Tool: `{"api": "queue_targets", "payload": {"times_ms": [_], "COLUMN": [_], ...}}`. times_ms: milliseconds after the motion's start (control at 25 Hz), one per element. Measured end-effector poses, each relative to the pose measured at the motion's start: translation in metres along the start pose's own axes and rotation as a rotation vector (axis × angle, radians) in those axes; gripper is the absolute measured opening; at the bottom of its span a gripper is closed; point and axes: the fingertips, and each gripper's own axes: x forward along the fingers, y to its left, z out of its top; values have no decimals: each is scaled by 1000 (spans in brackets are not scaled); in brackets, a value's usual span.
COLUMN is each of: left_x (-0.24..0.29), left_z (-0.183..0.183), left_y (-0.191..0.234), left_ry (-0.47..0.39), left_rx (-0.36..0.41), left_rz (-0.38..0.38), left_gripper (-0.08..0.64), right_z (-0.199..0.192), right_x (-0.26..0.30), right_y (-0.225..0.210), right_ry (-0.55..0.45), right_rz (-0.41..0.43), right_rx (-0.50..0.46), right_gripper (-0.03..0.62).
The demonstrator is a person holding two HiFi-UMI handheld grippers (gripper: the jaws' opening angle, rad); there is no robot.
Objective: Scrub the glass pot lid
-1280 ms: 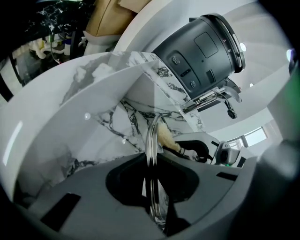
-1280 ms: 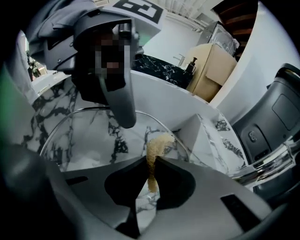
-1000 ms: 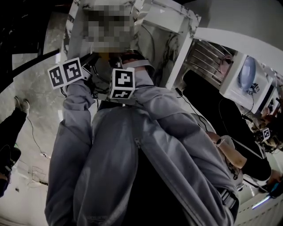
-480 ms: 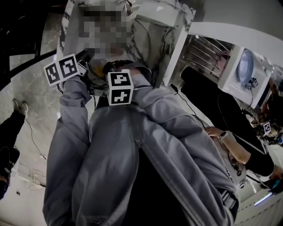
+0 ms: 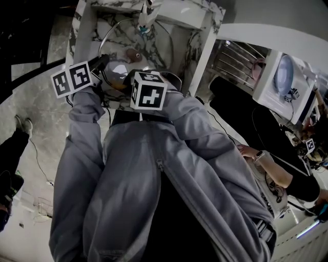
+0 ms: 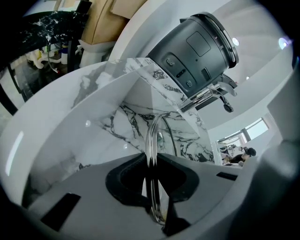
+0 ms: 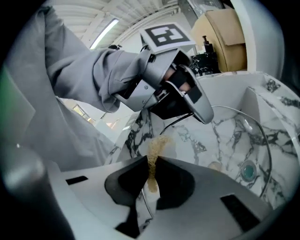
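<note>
The glass pot lid (image 6: 153, 140) stands edge-on between the jaws of my left gripper (image 6: 154, 187), which is shut on its rim. In the right gripper view the lid's rim (image 7: 255, 133) arcs over the marble sink (image 7: 220, 140), with the left gripper (image 7: 206, 112) clamped on its near edge. My right gripper (image 7: 151, 180) is shut on a tan scrub pad (image 7: 154, 154), close beside the lid. In the head view the lid (image 5: 125, 43) is over the sink, beyond both marker cubes (image 5: 148, 91).
A dark grey cylindrical fixture (image 6: 199, 47) with a chrome lever hangs over the sink. The drain (image 7: 247, 171) lies at the basin's bottom. A faucet (image 5: 146, 15) stands at the sink's far side. Another person (image 5: 271, 169) stands to the right by a white rack.
The right gripper's marker cube has rolled and shifted a little up and right. The left gripper's cube has stayed in place.
</note>
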Motion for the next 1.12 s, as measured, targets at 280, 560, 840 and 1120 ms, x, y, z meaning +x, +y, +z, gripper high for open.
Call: {"api": "queue_targets", "payload": {"times_ms": [280, 560, 840, 1120], "left_x": [-1, -1, 0, 2], "left_z": [-3, -2, 0, 3], "left_y": [-1, 0, 0, 1], "left_ry": [4, 9, 16, 26], "left_rx": [4, 21, 23, 32], "left_rz": [-4, 8, 13, 15], "left_gripper": [67, 67, 67, 67], "right_z": [-3, -23, -40, -38], "right_x": [-54, -86, -99, -99], "right_y": [-47, -104, -170, -209], "right_ry": [-70, -96, 18, 77], "right_rz": [-143, -379, -689, -846], "right_rx": [54, 125, 58, -52], "right_gripper": [49, 49, 49, 49]}}
